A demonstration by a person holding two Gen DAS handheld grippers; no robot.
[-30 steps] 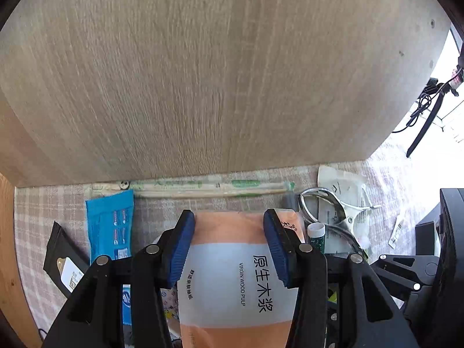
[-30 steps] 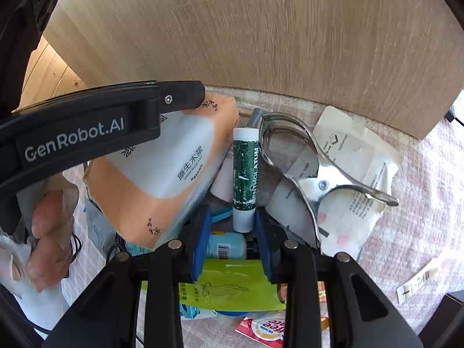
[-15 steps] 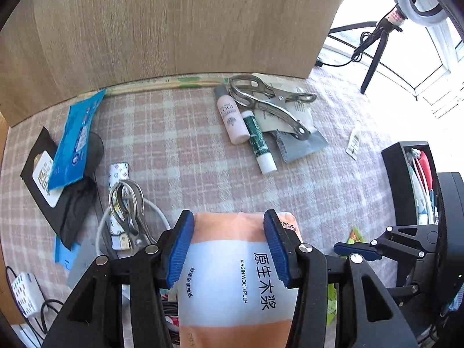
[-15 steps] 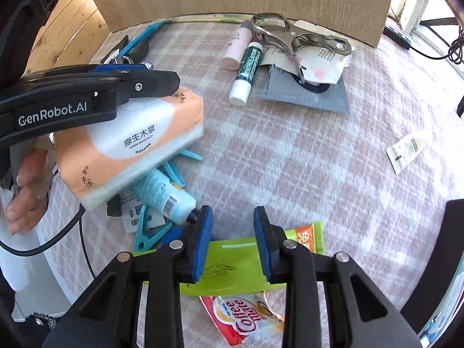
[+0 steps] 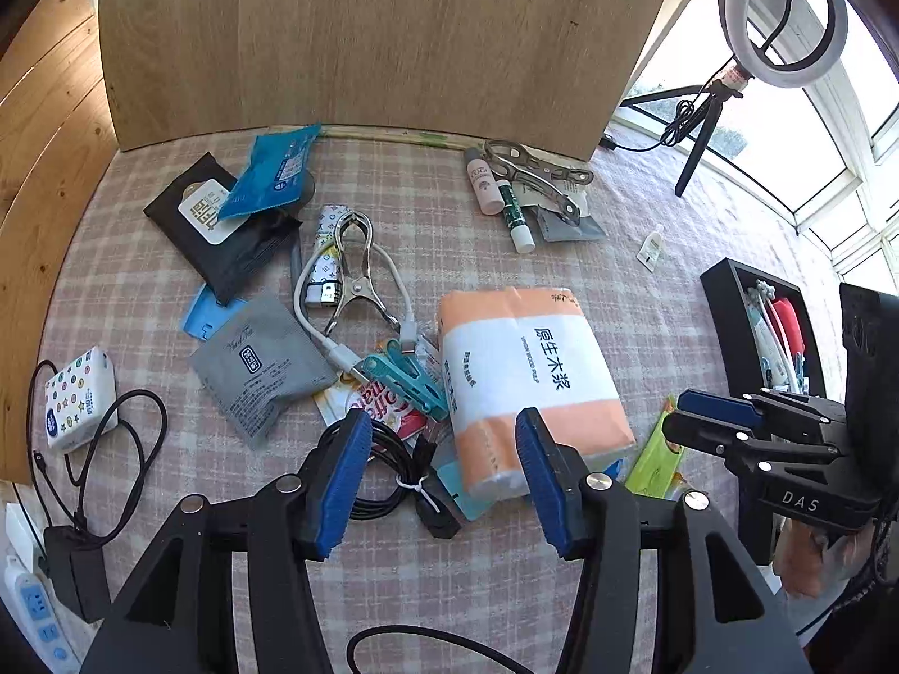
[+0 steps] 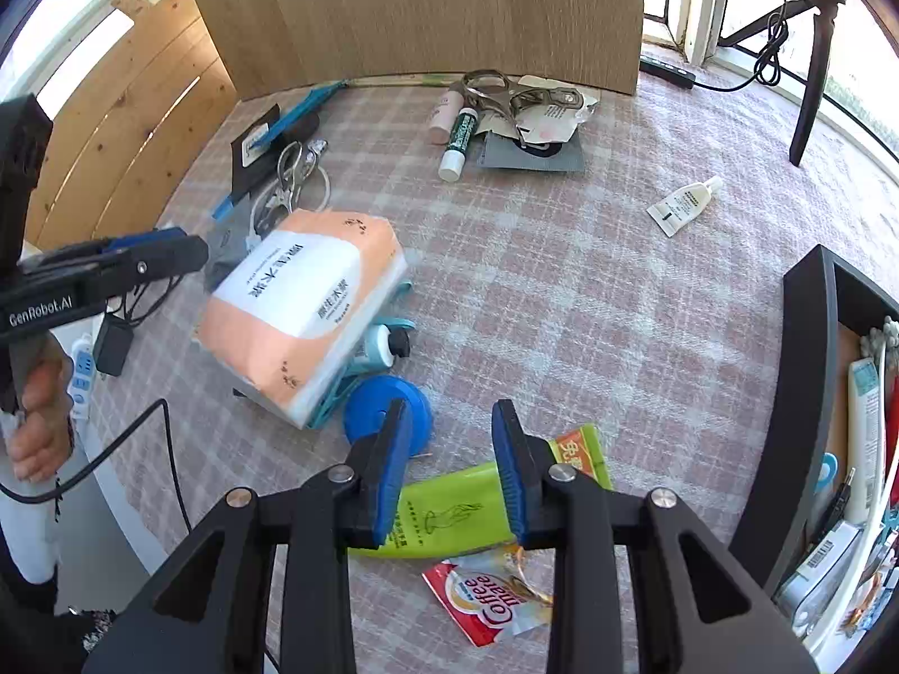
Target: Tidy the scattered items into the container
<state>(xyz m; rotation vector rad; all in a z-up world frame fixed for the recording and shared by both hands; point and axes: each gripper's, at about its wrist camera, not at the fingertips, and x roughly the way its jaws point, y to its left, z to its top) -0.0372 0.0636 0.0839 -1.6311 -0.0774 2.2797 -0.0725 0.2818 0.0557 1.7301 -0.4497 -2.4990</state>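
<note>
The orange and white tissue pack (image 5: 528, 370) lies tilted on a pile of small items on the checked cloth, also seen in the right wrist view (image 6: 303, 303). My left gripper (image 5: 444, 421) hangs above its near end. Its jaws are opening and the pads do not touch the pack. My right gripper (image 6: 451, 410) is open and empty over a green packet (image 6: 449, 511) and a coffee sachet (image 6: 494, 595). The black container (image 6: 803, 382) stands to the right with several items inside, also visible in the left wrist view (image 5: 725, 326).
A metal clamp (image 5: 354, 275), a white cable, a grey pouch (image 5: 264, 365) and black and blue packets lie to the left. A green tube (image 5: 514, 208) and another clamp lie by the wooden board (image 5: 365, 33). A small white tube (image 6: 685, 205) lies alone. A blue lid (image 6: 371, 410) sits near the pack.
The left gripper held the tissue pack between its pads before; now the pack lies on the pile and the pads stand apart from it. Both grippers have drawn back from the wooden board.
</note>
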